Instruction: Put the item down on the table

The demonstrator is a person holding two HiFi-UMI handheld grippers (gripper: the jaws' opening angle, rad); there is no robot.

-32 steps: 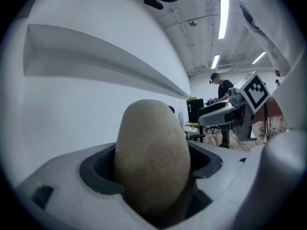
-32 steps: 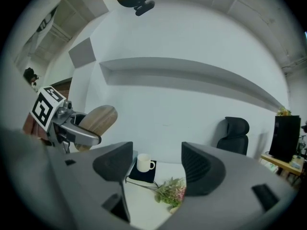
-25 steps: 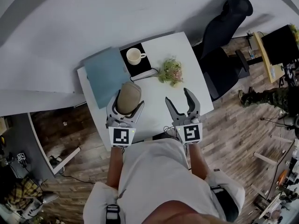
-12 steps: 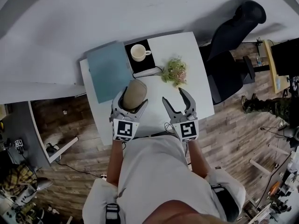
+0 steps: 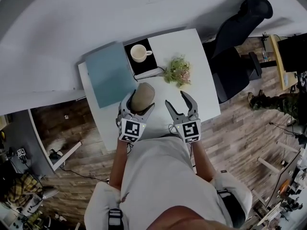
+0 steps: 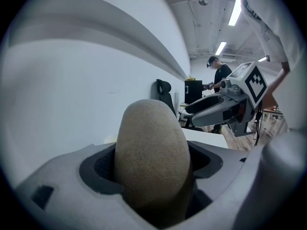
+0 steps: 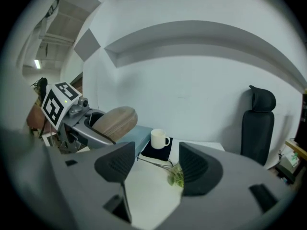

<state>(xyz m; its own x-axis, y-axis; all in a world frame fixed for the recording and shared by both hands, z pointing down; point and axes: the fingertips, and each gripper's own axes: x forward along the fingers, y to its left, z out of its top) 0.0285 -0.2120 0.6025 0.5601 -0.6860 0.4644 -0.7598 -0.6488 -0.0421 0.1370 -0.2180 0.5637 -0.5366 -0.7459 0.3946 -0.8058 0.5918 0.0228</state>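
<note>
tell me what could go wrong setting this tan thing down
1. The tan rounded item, clamped in the left gripper, hangs beside the blue folder. If it lands half on the folder's edge, it may tip or roll.
2. The open right gripper is close alongside and could get bumped during the release.
3. Carried further forward, the item might hit the cup.

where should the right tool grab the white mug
Probably grip the white mug across its round body, right tool coming in level from the near side: it stands upright on the black pad, handle sticking out rightward, clear of both jaws.
</note>
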